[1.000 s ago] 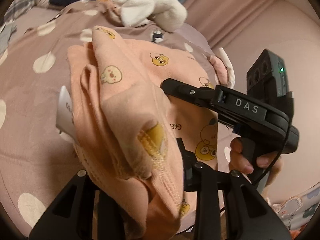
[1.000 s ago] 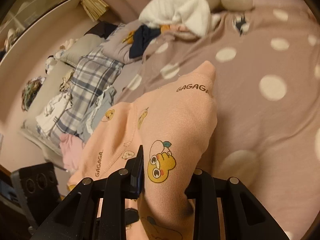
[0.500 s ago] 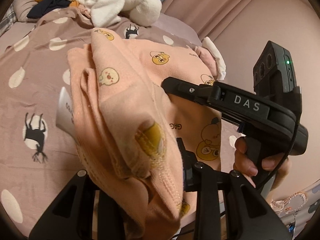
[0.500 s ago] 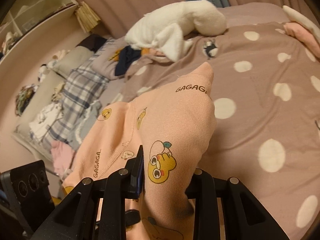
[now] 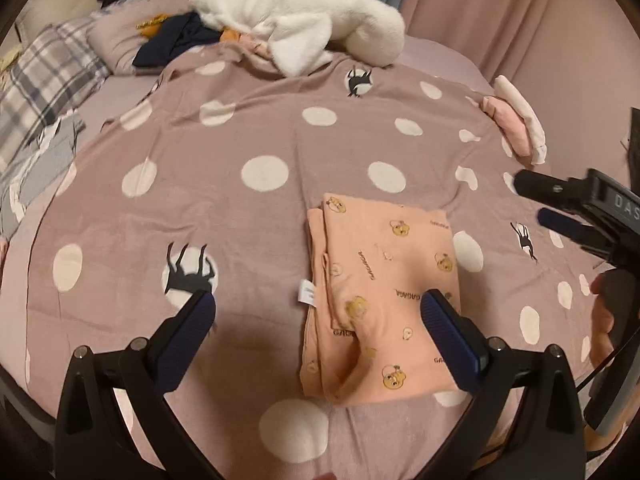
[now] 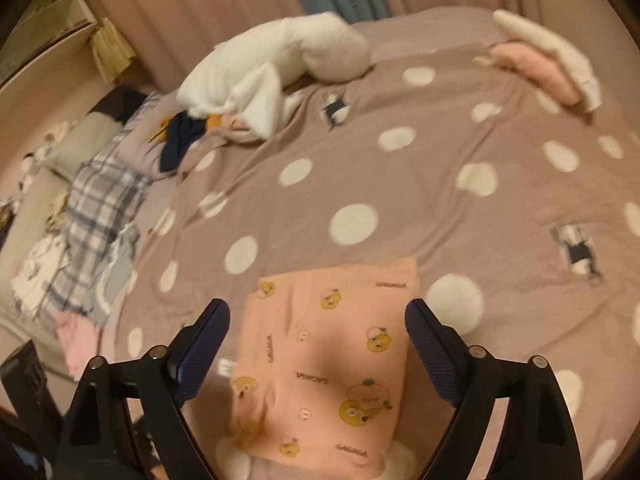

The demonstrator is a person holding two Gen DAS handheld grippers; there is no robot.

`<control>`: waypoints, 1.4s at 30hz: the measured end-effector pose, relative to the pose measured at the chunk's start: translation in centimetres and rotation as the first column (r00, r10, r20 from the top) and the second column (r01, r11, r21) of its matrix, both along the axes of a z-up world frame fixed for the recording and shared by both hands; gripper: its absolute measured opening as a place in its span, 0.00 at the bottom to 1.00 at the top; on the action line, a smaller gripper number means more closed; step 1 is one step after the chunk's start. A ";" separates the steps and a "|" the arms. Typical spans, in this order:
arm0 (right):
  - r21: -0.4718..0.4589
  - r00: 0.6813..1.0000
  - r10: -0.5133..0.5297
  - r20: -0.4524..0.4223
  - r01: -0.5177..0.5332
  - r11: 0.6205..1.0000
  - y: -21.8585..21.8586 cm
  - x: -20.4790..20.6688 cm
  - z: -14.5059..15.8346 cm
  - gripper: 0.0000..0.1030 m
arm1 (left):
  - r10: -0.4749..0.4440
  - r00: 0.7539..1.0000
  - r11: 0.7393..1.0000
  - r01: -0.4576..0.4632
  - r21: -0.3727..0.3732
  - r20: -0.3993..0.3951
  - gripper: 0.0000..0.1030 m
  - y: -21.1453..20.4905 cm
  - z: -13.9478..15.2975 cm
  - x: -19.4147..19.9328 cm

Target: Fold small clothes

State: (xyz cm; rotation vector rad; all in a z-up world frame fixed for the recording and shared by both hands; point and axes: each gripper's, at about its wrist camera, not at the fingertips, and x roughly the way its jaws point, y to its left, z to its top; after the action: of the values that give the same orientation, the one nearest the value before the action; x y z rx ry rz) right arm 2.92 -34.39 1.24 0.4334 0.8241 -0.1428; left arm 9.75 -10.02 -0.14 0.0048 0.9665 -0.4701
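A peach garment [image 5: 380, 292] with yellow cartoon prints lies folded into a rectangle on the mauve polka-dot bedspread [image 5: 264, 128]. It also shows in the right wrist view [image 6: 328, 364]. My left gripper [image 5: 316, 316] is open and empty, raised above the garment's near left part. My right gripper [image 6: 318, 320] is open and empty above the garment; it also shows at the right edge of the left wrist view [image 5: 532, 196].
A white fluffy blanket [image 5: 304, 24] and dark clothes [image 5: 176, 40] lie at the bed's far end. Folded pink and white clothes [image 5: 516, 128] sit at the far right edge. Plaid and grey clothes [image 5: 44, 92] pile at the left.
Both grippers have opened and let go of the peach garment, which now lies folded flat on the bedspread. Both have pulled back and up from it.
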 end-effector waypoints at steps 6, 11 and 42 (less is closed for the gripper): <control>-0.082 0.996 -0.026 -0.089 0.019 0.996 0.7 -0.2 0.3 0.87 | -0.024 1.000 1.000 0.024 0.012 -0.006 1.00 0.0 0.6 -1.7; -0.062 0.993 -0.006 -0.122 -0.002 0.998 1.1 -1.0 0.1 0.87 | -0.040 0.999 0.999 0.039 0.018 0.030 1.00 -0.5 1.5 -3.1; -0.025 0.977 -0.070 -0.200 0.066 0.997 0.5 -7.2 -1.5 0.89 | -0.095 0.993 0.994 0.098 -0.042 0.063 1.00 -1.0 3.9 -7.9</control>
State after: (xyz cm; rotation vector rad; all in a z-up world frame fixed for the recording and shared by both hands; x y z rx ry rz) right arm -4.25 -33.85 -0.27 0.4347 1.0063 -0.2606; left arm 1.88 -11.04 3.72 0.0251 0.8986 -0.5779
